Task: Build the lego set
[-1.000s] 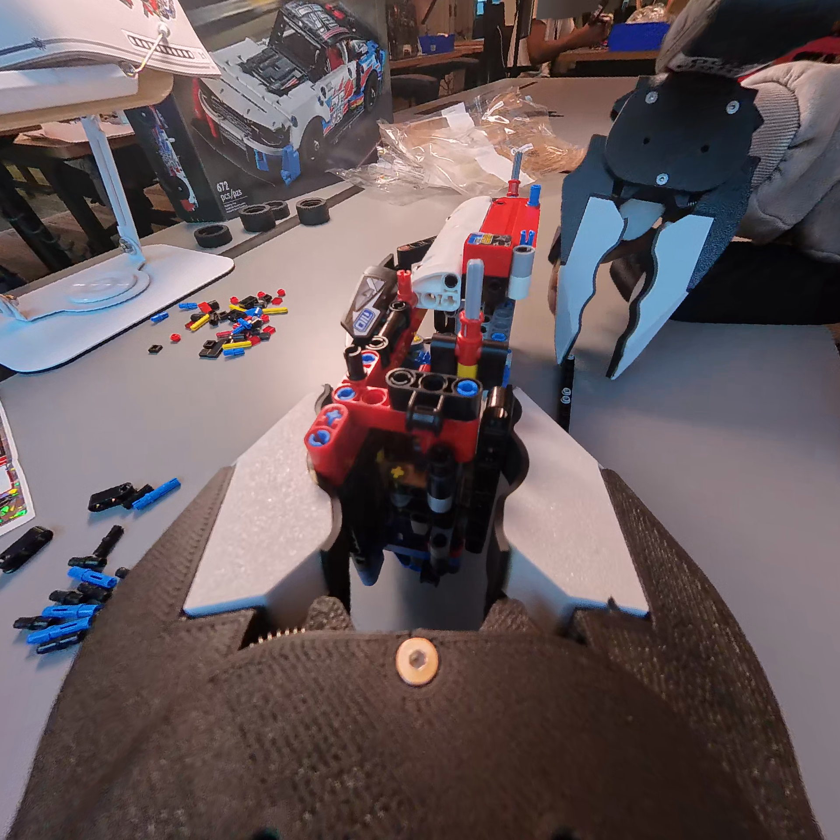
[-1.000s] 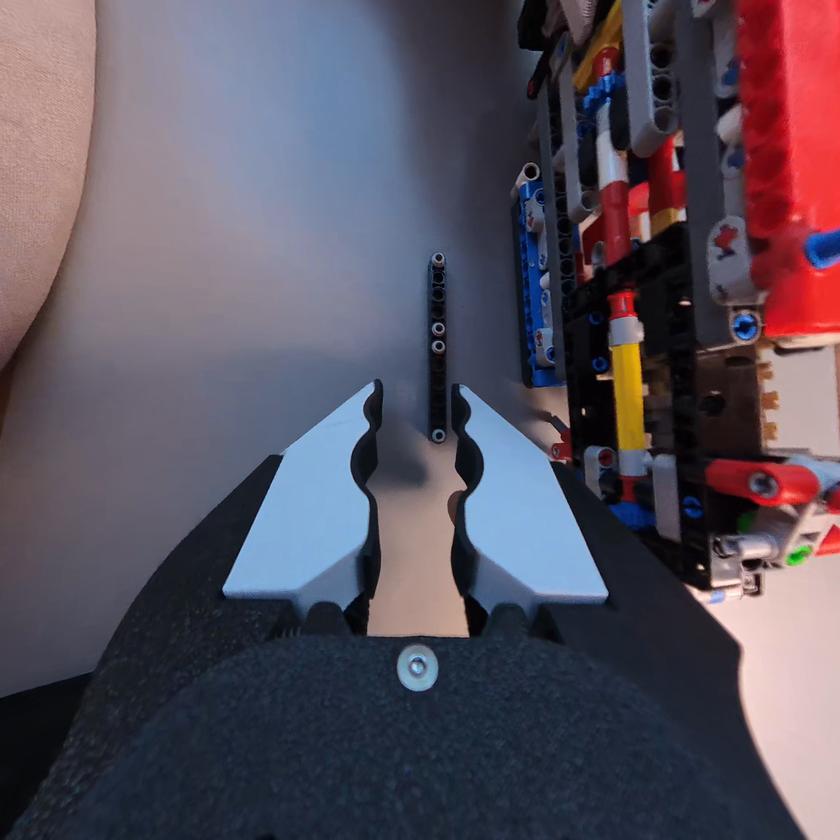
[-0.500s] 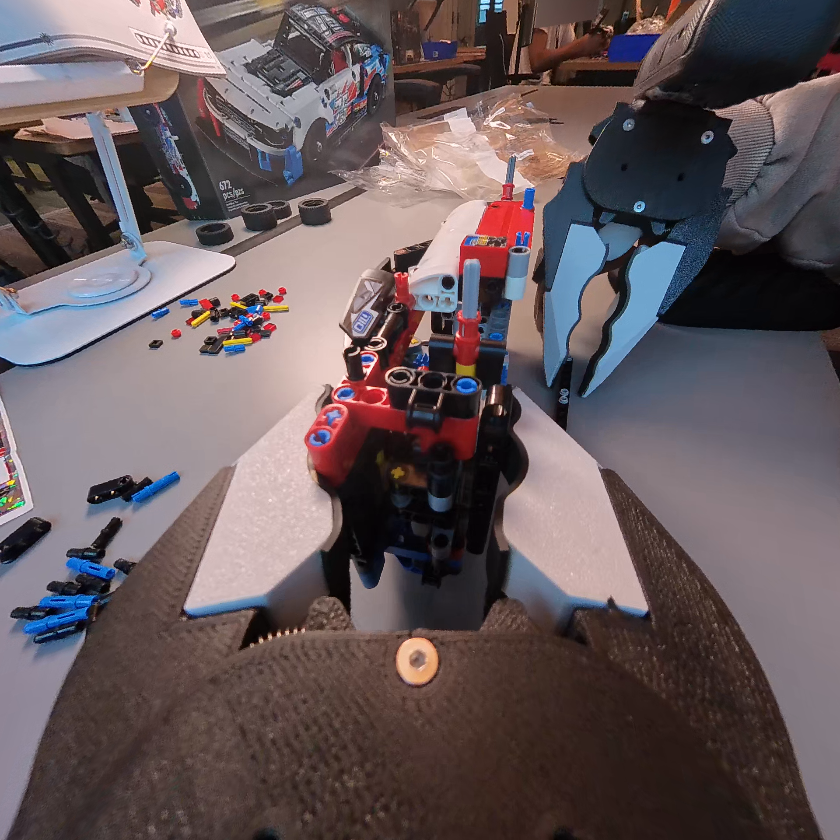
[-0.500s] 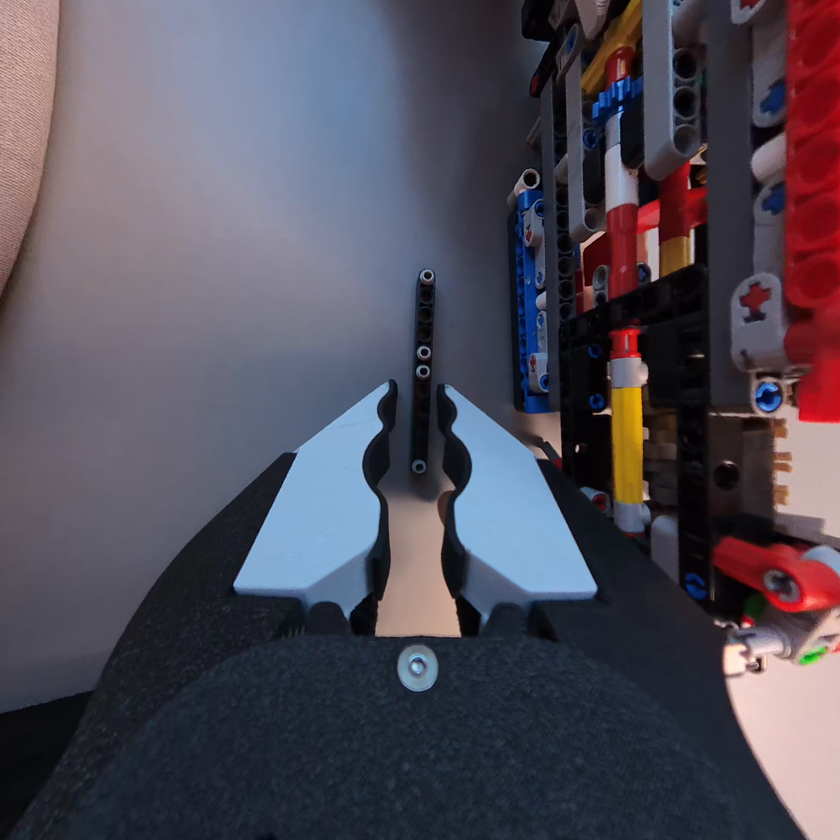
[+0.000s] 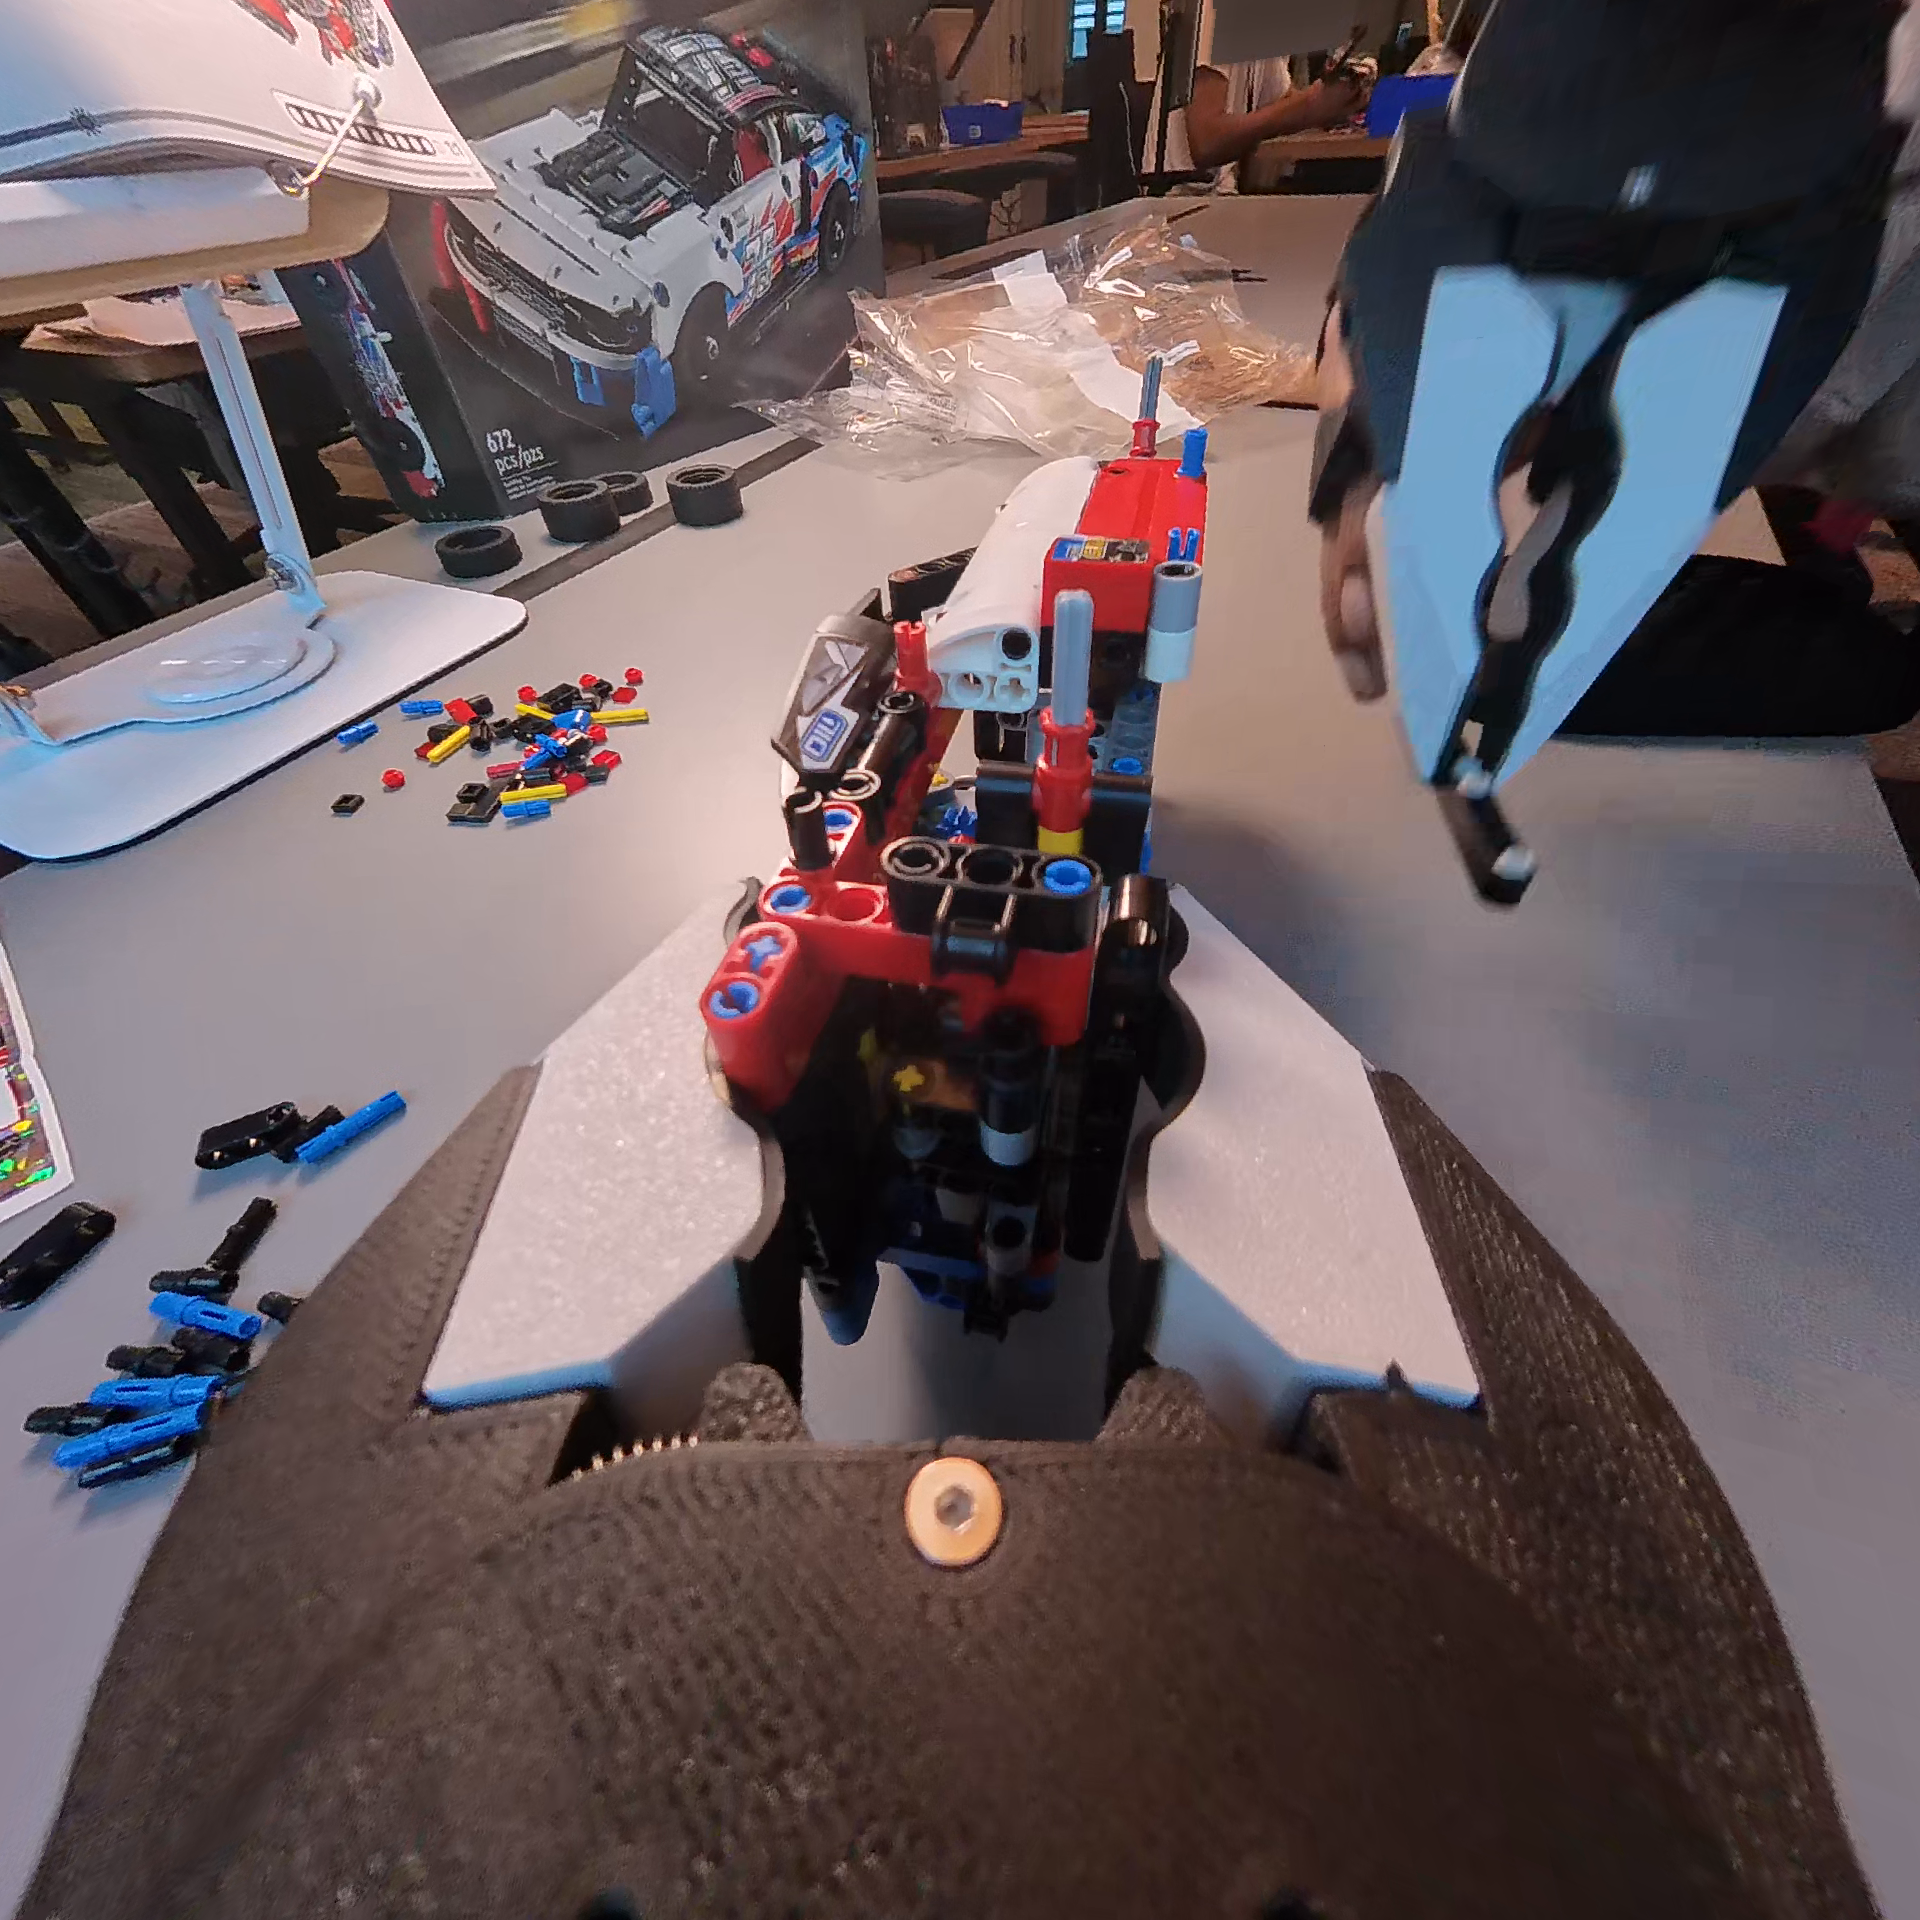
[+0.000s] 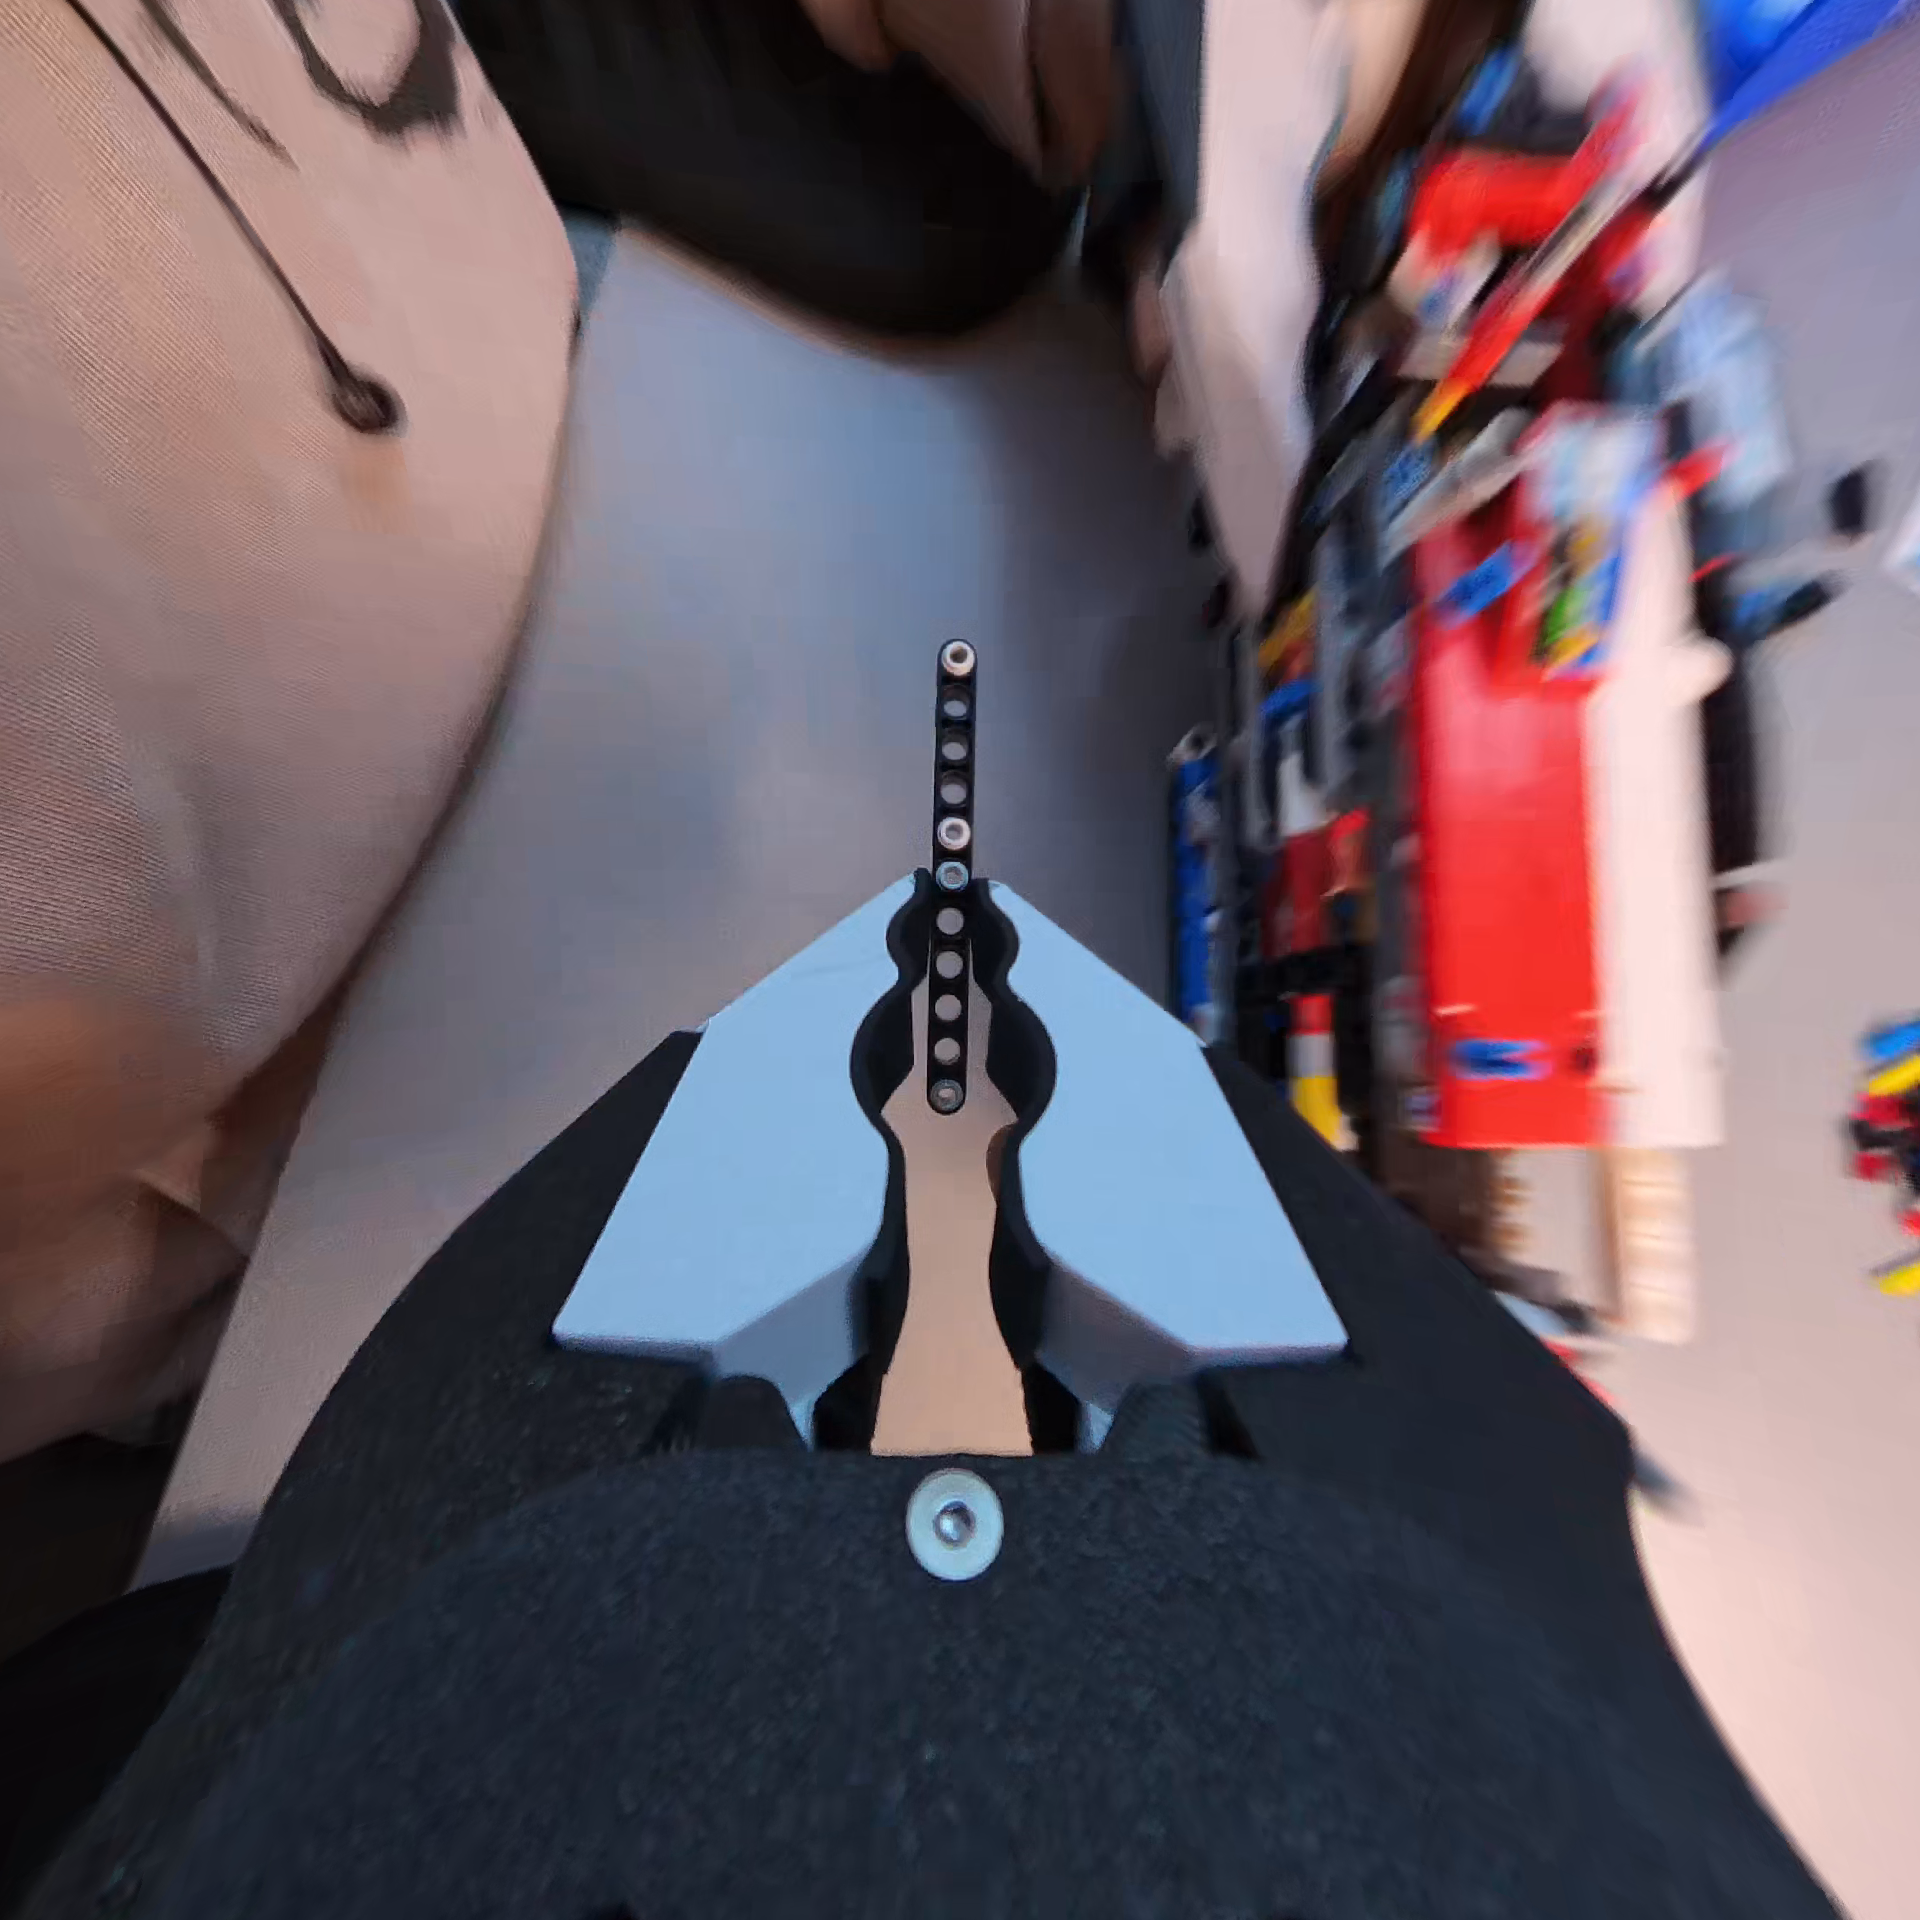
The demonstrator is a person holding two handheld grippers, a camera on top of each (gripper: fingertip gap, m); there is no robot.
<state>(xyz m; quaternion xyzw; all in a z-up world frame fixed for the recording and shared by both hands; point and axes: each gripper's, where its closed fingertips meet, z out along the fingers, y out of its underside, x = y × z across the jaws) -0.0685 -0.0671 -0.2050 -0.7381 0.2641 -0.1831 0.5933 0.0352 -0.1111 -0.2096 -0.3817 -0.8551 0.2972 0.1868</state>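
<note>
The left tool is closing on the near end of the partly built model, its two fingers pressing the black-and-red frame from both sides. This grip is judged to be steadying the model on the grey bench so a new part can be pushed in without the chassis sliding. The model is extending away toward 12 o'clock, showing red and black beams with blue pins, a grey axle standing upright, and a white curved panel at the far end.

At 1 o'clock, above the bench, the right tool is clamping a long black beam. In its own view, the tips are pinching the beam near mid-length, leaving the far half with its row of holes projecting forward; this is probably keeping that end free for seating.

Loose pins are lying at 10 o'clock, and the set box is standing at 11 o'clock, well beyond.
</note>
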